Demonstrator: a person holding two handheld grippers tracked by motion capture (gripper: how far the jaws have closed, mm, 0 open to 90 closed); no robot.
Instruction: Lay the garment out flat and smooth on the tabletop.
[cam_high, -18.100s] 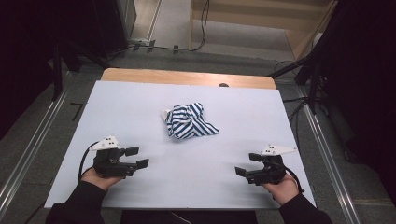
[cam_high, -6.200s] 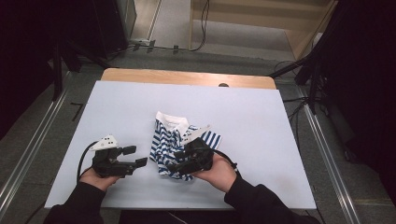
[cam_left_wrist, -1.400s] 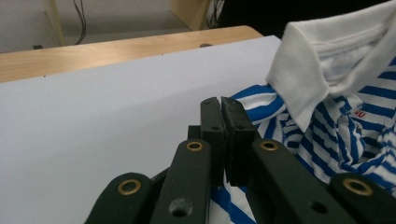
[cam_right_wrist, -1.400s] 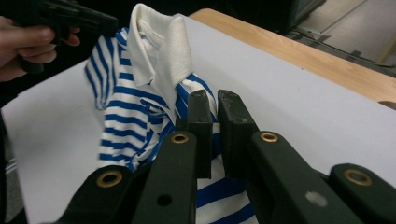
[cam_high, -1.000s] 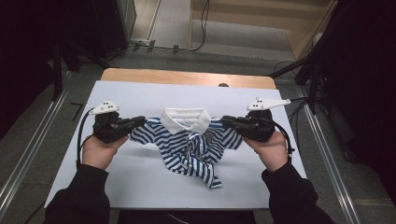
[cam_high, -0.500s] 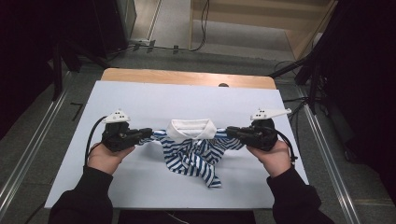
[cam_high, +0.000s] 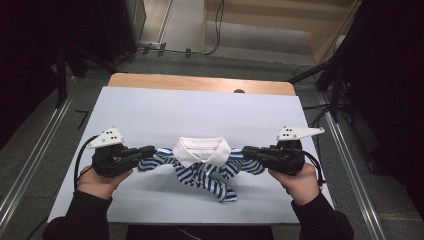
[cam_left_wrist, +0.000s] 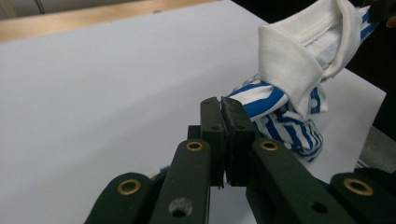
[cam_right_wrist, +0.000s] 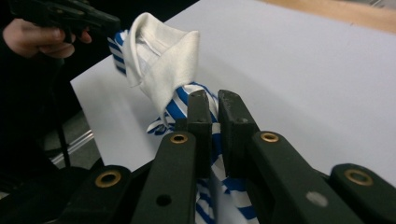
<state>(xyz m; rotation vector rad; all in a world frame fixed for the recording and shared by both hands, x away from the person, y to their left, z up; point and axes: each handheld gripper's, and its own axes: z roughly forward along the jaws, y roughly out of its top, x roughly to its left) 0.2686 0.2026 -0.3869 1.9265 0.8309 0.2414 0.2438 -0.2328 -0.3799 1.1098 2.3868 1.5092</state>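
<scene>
A blue-and-white striped shirt (cam_high: 207, 172) with a white collar (cam_high: 201, 150) hangs stretched between my two grippers above the white table (cam_high: 200, 115). My left gripper (cam_high: 150, 151) is shut on the shirt's left shoulder; in the left gripper view its jaws pinch striped cloth (cam_left_wrist: 261, 100) at their tips (cam_left_wrist: 222, 105). My right gripper (cam_high: 246, 151) is shut on the other shoulder, with striped fabric (cam_right_wrist: 180, 107) caught between the pads (cam_right_wrist: 212, 100). The shirt's body sags in a bunched twist, and its lower end (cam_high: 227, 195) touches the table near the front.
A wooden strip (cam_high: 200, 82) borders the table's far edge. Metal rails (cam_high: 30, 160) run along both sides, with dark equipment and cables on the floor beyond. The person's dark sleeves (cam_high: 75, 220) come in at the front edge.
Both grippers have come toward the front of the table with the shirt held between them. The collar has travelled with them and the shirt's body stays bunched below.
</scene>
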